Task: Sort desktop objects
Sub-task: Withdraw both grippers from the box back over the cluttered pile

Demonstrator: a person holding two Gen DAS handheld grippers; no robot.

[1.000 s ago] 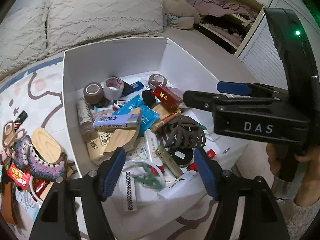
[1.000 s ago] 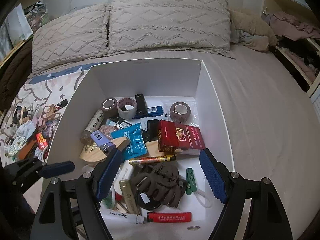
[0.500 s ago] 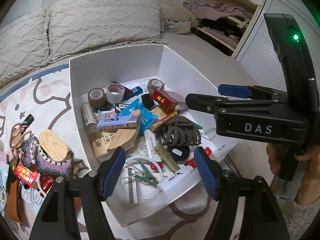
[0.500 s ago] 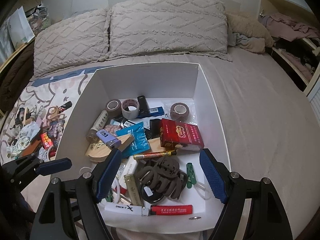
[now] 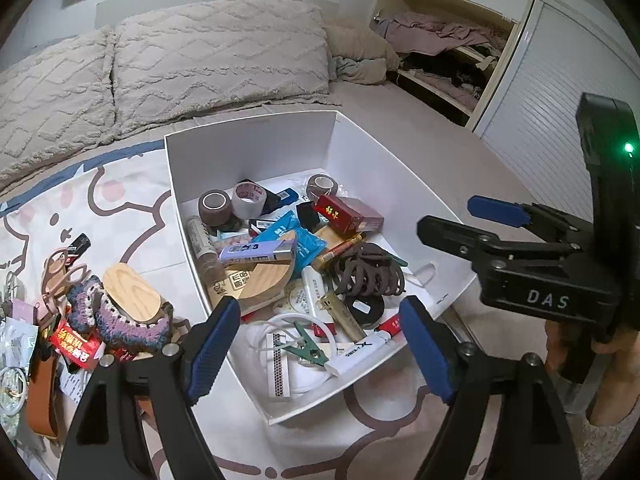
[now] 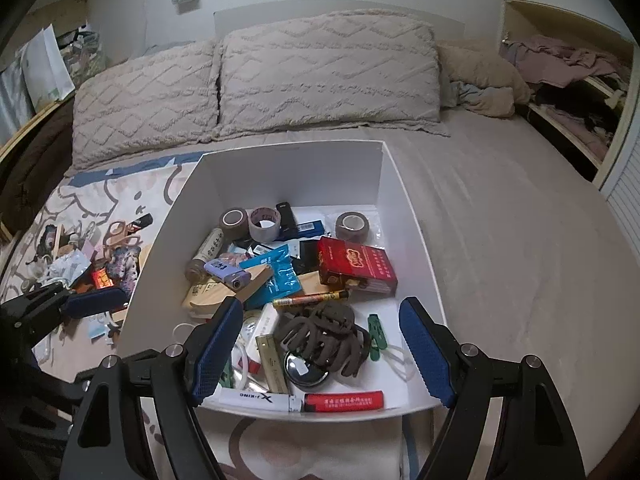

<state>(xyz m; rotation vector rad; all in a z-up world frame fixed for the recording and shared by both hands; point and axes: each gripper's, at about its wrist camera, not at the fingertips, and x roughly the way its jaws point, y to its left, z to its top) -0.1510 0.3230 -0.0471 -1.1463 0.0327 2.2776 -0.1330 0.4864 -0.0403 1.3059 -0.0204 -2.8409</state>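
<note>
left wrist view: white box (image 5: 372, 168) of sorted clutter is sitting on the patterned bedspread (image 5: 100, 216), with unsorted items (image 5: 80, 320) lying beside it. left gripper (image 5: 320, 350) is hovering empty, its jaws having just been opening; right gripper (image 6: 322, 350) is hanging with jaws apart over the box.

home bedroom, bed (image 6: 500, 208), pillows (image 6: 328, 72), wardrobe (image 5: 552, 92)

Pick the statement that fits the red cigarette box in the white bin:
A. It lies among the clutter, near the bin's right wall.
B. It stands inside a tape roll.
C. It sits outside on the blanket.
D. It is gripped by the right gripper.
A: the red cigarette box lies on the clutter inside the white bin, near its right wall, while the right gripper stands open and empty.
</note>
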